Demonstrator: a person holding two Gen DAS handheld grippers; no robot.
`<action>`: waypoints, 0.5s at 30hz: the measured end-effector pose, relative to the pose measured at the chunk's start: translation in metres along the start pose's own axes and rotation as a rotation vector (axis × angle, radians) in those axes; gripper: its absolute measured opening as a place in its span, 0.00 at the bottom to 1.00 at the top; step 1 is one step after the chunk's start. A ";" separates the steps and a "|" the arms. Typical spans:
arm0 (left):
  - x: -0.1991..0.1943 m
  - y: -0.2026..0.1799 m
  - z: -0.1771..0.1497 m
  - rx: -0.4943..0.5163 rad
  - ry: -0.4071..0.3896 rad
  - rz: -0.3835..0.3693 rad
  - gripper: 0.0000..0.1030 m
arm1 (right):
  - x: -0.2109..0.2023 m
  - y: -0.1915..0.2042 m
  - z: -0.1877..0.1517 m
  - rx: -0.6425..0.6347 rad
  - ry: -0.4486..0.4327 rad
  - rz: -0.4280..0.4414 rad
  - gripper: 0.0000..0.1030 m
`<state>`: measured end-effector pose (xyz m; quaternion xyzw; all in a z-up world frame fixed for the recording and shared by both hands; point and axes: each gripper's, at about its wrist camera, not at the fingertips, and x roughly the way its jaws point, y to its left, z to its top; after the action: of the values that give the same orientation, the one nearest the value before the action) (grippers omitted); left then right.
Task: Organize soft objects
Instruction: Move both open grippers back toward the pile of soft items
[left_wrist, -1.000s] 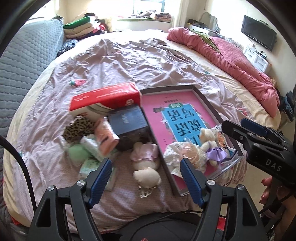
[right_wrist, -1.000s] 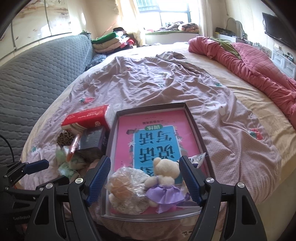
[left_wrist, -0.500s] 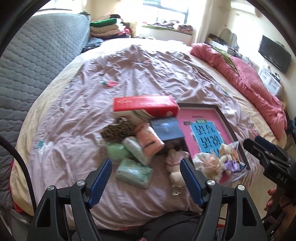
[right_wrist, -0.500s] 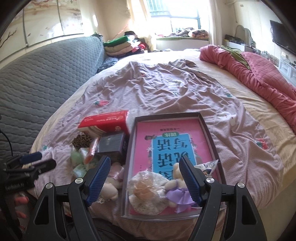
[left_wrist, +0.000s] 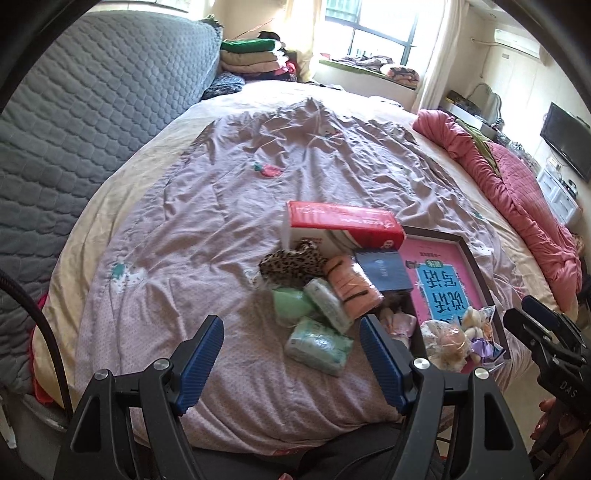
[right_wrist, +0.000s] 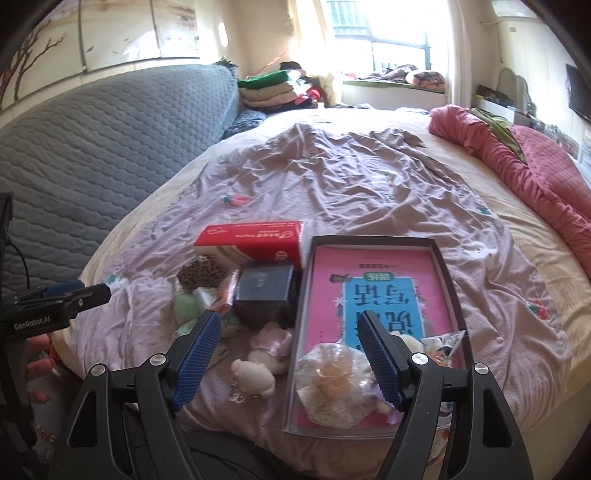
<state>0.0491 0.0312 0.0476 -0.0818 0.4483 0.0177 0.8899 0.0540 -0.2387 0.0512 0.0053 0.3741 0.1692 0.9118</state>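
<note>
A pile of soft things lies near the bed's front edge: a leopard pouch (left_wrist: 291, 263), an orange pack (left_wrist: 352, 287), green tissue packs (left_wrist: 318, 345) and a pink plush doll (right_wrist: 263, 360). A dark shallow box (right_wrist: 443, 258) with a pink book holds a bagged plush (right_wrist: 332, 387) and a small bear (left_wrist: 474, 325). My left gripper (left_wrist: 291, 363) is open and empty, just above the green packs. My right gripper (right_wrist: 289, 356) is open and empty, above the pink doll and the box's near end.
A red tissue box (left_wrist: 343, 225) and a dark blue box (left_wrist: 382, 269) sit behind the pile. A grey padded headboard (left_wrist: 92, 110) stands left, a rolled red quilt (left_wrist: 517, 192) lies right, and folded clothes (left_wrist: 255, 55) are at the back.
Both grippers have drawn back and swung left. The pile and the box now sit lower and farther right in view. Nothing was picked up.
</note>
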 end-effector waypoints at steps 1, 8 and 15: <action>0.000 0.002 -0.001 -0.003 0.000 0.001 0.73 | 0.001 0.002 0.000 -0.004 0.003 0.004 0.76; 0.007 0.018 -0.008 -0.019 0.014 0.020 0.73 | 0.011 0.021 -0.004 -0.048 0.036 0.020 0.76; 0.019 0.026 -0.016 -0.039 0.041 0.015 0.73 | 0.030 0.035 -0.016 -0.092 0.101 0.037 0.76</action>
<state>0.0450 0.0538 0.0193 -0.0960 0.4665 0.0315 0.8787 0.0522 -0.1982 0.0237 -0.0382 0.4114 0.2030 0.8877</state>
